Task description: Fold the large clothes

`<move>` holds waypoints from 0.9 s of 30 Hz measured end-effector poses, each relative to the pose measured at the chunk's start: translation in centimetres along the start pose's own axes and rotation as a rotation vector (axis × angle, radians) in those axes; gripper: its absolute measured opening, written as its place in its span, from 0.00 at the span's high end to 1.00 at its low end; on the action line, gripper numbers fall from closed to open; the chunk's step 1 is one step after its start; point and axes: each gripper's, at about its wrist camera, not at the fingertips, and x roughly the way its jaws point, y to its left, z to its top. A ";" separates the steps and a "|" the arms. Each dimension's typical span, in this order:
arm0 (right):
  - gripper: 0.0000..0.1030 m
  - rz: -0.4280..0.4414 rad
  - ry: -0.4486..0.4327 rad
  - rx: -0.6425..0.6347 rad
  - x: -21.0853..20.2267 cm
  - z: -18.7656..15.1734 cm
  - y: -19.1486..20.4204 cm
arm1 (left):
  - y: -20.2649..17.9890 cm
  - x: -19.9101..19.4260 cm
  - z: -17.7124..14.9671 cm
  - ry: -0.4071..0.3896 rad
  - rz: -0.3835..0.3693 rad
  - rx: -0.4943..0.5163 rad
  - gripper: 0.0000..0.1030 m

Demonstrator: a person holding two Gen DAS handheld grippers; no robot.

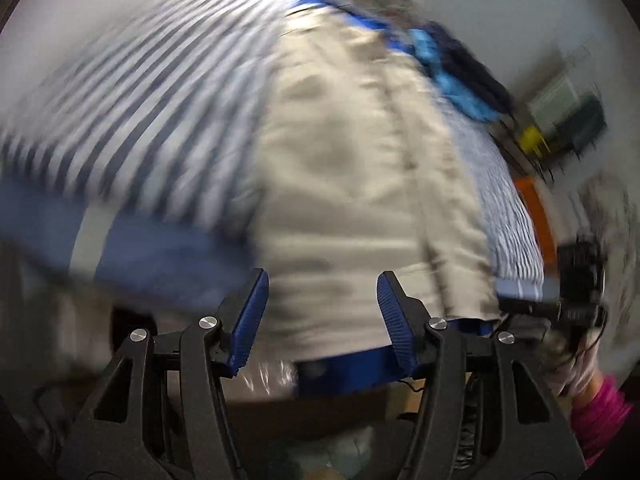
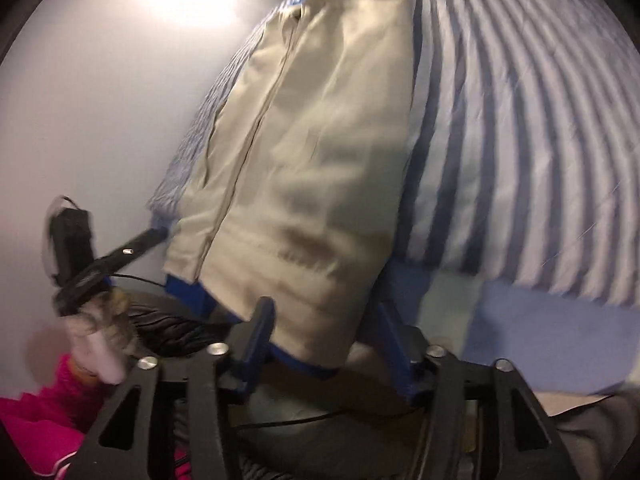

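A beige garment [image 1: 352, 168] lies lengthwise on a blue-and-white striped sheet [image 1: 132, 100]; it also shows in the right wrist view [image 2: 304, 168] on the same striped sheet [image 2: 520, 140]. My left gripper [image 1: 322, 316] is open, its blue pads either side of the garment's near end, just above it. My right gripper [image 2: 324, 348] is open, with the garment's near hem between its blue fingers [image 2: 260, 336]. Each gripper shows in the other's view, the right one [image 1: 580, 284] and the left one [image 2: 80, 248]. Both views are motion-blurred.
A heap of blue and dark clothes [image 1: 460, 68] lies at the far end of the sheet. An orange object [image 1: 534, 208] and a yellow item [image 1: 530, 138] sit beyond the right edge. A gloved hand with a pink sleeve [image 2: 60, 392] holds the left gripper.
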 end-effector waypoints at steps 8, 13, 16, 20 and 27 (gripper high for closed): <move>0.47 0.145 0.030 0.109 2.0 -0.2 -1.3 | 3.3 2.3 0.1 0.109 -0.154 -0.198 0.44; 0.70 0.129 0.026 0.077 1.7 -0.3 -1.1 | 2.0 1.7 -0.2 0.103 -0.153 -0.149 0.68; 0.76 0.119 0.018 0.059 1.2 -0.2 -0.8 | 1.6 1.6 -0.3 0.094 -0.161 -0.144 0.70; 0.63 0.117 0.011 0.016 0.7 0.1 0.1 | 2.1 2.4 -0.5 0.126 -0.158 -0.186 0.53; 0.71 0.095 0.020 0.022 2.1 0.4 1.0 | 0.3 2.3 -0.4 0.119 -0.117 -0.099 0.72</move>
